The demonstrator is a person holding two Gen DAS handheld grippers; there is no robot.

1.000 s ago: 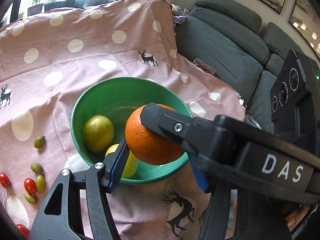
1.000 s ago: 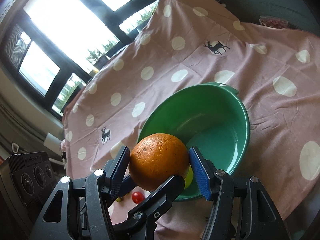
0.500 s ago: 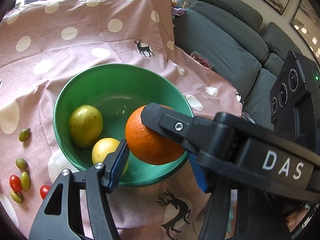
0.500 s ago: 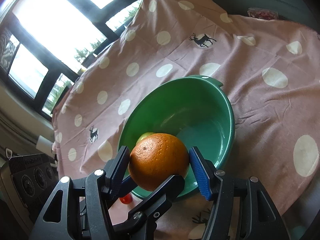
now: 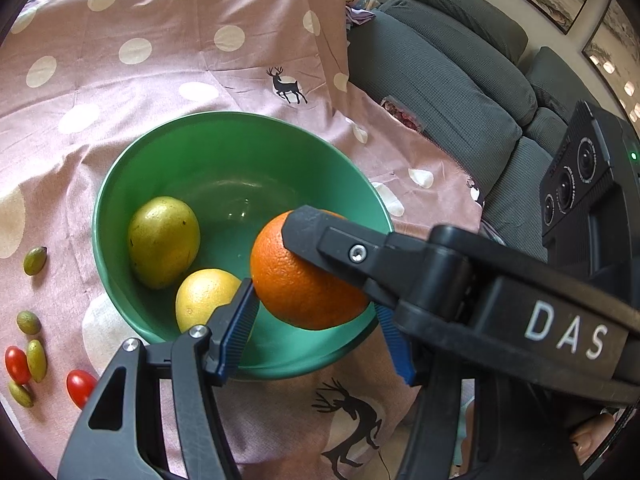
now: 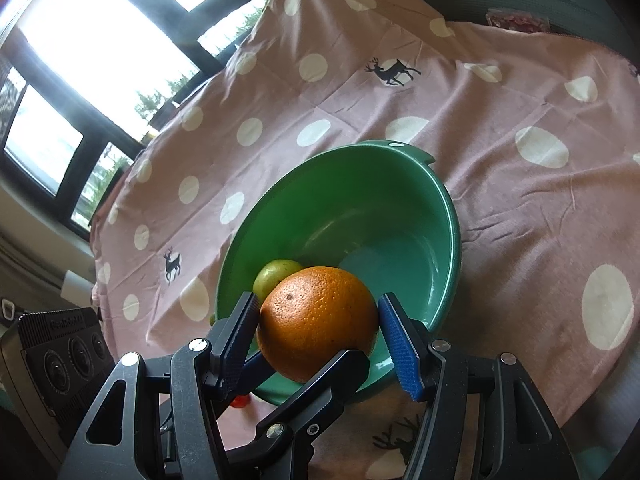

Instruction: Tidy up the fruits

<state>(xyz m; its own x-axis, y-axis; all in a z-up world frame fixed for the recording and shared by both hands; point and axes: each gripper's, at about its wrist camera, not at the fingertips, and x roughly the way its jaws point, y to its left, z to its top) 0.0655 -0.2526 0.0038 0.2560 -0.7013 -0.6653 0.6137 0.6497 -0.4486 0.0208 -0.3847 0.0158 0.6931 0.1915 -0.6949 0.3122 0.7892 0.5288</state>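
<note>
Tongs from both hands meet on one fruit. The right tongs [image 6: 316,302] clamp the orange [image 6: 316,320] between their blue pads [image 6: 396,340], and the left tongs [image 5: 314,300] cross them at an angle, pads pressed to the same fruit as far as the left wrist view shows. The orange hangs over the near side of the green bowl [image 5: 224,118], above the rim and not yet resting on anything.

Two larger fruits already lie inside the bowl: a greenish one [image 5: 164,242] against the left wall and a yellow one [image 5: 204,296] just beside it, toward the near wall.

On the spotted pink cloth [image 5: 160,80] covering the bench, small fruits lie to the left of the bowl: red cherry tomatoes [image 5: 80,386] and little green ovals [image 5: 35,261], scattered near one another. A grey sofa [image 5: 440,80] stands behind.

By my reckoning the big fruit is nearly sorted. The orange needs lowering and releasing, and the small ones are untouched.
</note>
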